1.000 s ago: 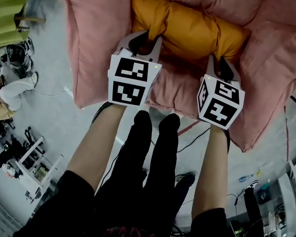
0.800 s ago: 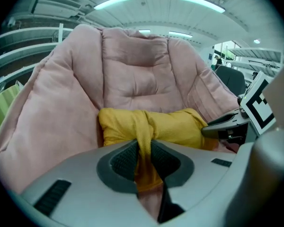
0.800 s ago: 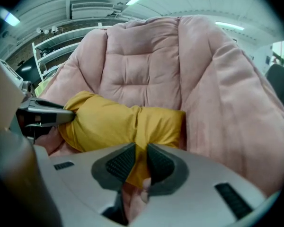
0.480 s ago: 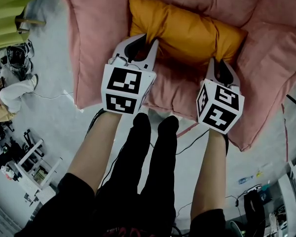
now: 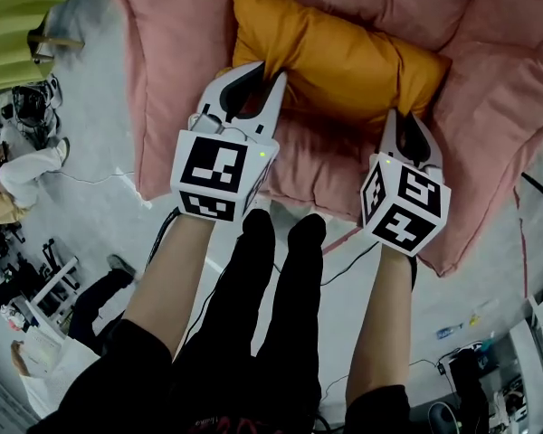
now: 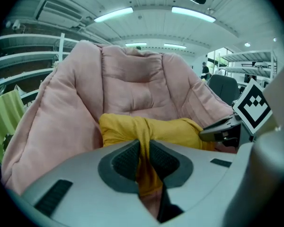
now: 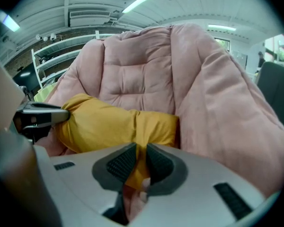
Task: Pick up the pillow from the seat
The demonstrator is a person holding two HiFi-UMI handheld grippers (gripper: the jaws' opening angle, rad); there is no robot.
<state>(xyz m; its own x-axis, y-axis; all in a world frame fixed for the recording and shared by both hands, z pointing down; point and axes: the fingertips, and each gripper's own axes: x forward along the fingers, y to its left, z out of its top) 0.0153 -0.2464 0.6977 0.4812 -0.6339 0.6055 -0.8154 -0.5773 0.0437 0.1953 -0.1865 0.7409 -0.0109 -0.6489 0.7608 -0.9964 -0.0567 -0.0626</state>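
I am holding the left tongs (image 5: 267, 75) and the right tongs (image 5: 401, 120) on the front edge of the yellow pillow (image 5: 344, 57). Each pair is pinching a fold of its cover. Both sets of jaws have just been closing and are now standing narrow, with bunched yellow fabric pressed between the ribbed pads. The left pair is gripping near the pillow's left end and the right pair near its right end.

The pillow is lying across the hollow of the pink padded seat (image 5: 167, 89), its far side pressing against the backrest and its near edge gathered up in my tongs.

What is worrying me is how little I am gripping. I am catching only cover cloth, not the stuffing, so the weight of the filling could be pulling the folds out from between the pads as I raise it. If one side is letting go first, the pillow will be swinging down from the other pair and probably dropping back onto the seat or off its front edge to the floor.

In the right gripper view something pinkish is showing under the yellow fold, possibly seat cover caught as well, though I am not seeing it clearly. If so, the lift will be dragging at the seat.
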